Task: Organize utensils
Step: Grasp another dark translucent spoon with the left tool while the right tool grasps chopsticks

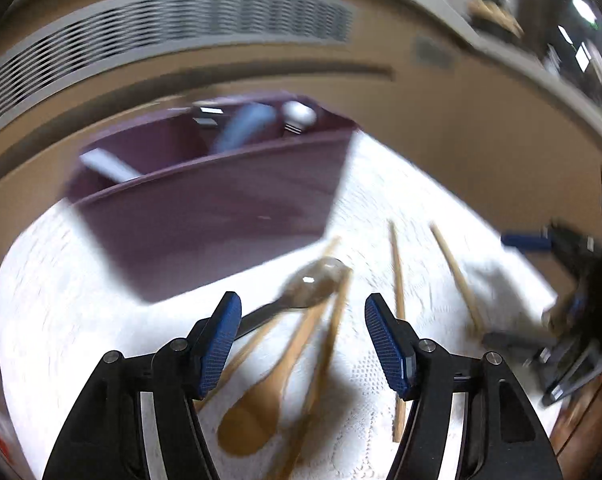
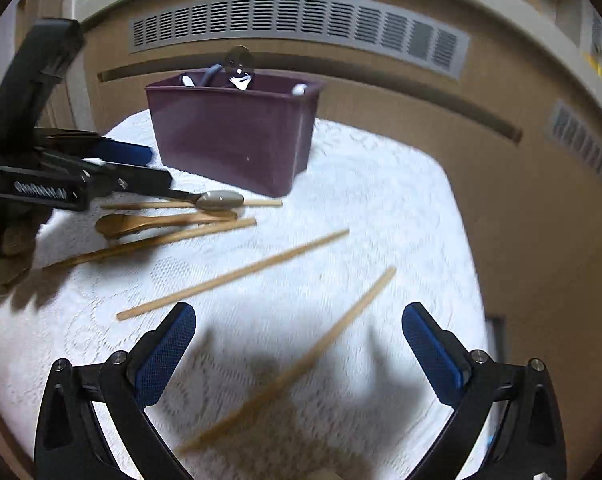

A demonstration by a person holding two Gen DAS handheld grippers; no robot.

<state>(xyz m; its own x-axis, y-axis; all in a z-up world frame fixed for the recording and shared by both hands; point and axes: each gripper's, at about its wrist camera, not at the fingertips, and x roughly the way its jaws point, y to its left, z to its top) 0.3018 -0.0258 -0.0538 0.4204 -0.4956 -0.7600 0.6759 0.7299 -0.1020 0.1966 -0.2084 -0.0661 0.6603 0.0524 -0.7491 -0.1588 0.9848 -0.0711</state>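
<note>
A purple utensil bin [image 1: 221, 216] [image 2: 229, 136] stands on a white lace cloth and holds several utensils. My left gripper [image 1: 303, 308] is open over a metal spoon [image 1: 313, 284], a wooden spoon [image 1: 261, 408] and wooden chopsticks [image 1: 329, 344]. It also shows at the left of the right wrist view [image 2: 137, 164]. My right gripper [image 2: 299, 320] is open and empty above a single chopstick [image 2: 301, 364]; another chopstick [image 2: 233, 276] lies to its left. The metal spoon [image 2: 219, 199] and the wooden spoon [image 2: 141, 224] lie in front of the bin.
The white lace cloth [image 2: 381, 200] covers a small rounded table. A beige unit with a grey vent grille [image 2: 293, 20] stands right behind it. The right gripper shows at the right edge of the left wrist view [image 1: 541, 280].
</note>
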